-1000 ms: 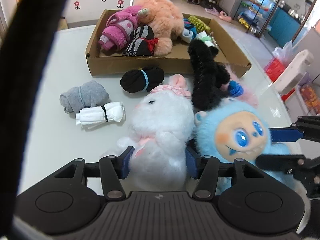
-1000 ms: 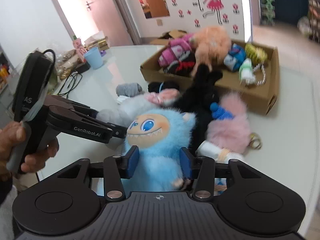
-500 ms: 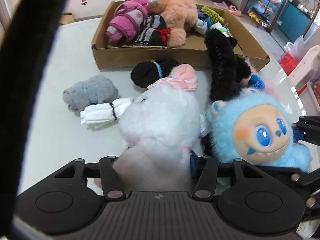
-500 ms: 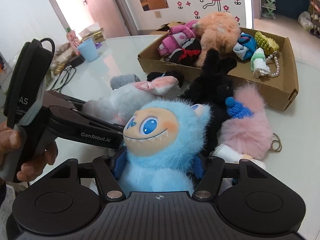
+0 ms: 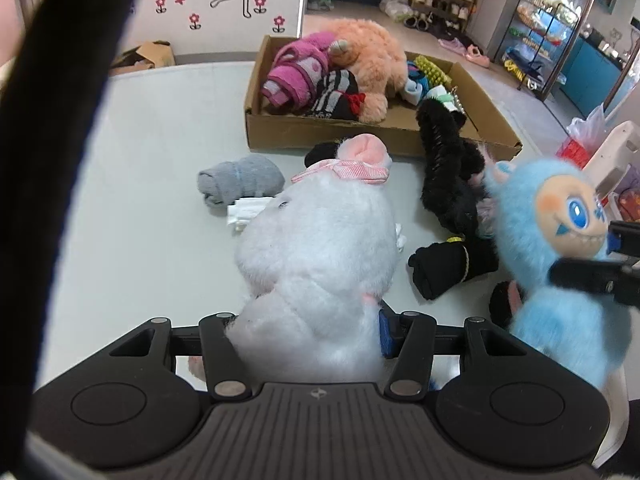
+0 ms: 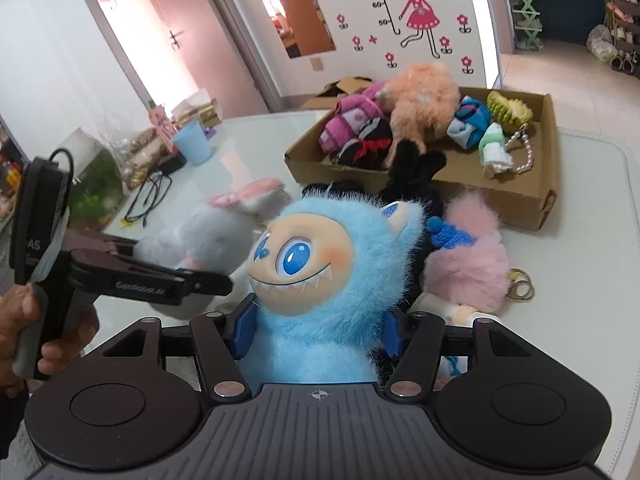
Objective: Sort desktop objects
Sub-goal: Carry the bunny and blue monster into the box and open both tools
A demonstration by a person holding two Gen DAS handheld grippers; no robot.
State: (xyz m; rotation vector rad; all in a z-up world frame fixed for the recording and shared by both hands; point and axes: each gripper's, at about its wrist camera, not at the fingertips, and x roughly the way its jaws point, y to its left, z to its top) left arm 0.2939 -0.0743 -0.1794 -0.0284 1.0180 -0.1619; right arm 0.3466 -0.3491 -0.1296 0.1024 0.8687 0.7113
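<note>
My left gripper (image 5: 308, 332) is shut on a white plush rabbit (image 5: 320, 248) with a pink bow and holds it above the table. My right gripper (image 6: 318, 330) is shut on a blue furry monster doll (image 6: 332, 264), also lifted; the doll shows at the right of the left wrist view (image 5: 560, 248). The left gripper and rabbit (image 6: 208, 236) show at the left of the right wrist view. A cardboard box (image 5: 360, 134) at the back holds an orange plush (image 5: 372, 60), pink and striped rolled socks and small items.
On the white table (image 5: 160, 200) lie a grey rolled sock (image 5: 240, 178), a white roll (image 5: 248, 212), a black plush (image 5: 448, 168), a black sock roll (image 5: 444, 268) and a pink fluffy doll (image 6: 468, 264). A blue cup (image 6: 192, 142) and cables stand far left.
Both grippers have closed on their toys and lifted them off the table. The rabbit and the blue doll now stand higher and farther apart, uncovering the black sock roll.
</note>
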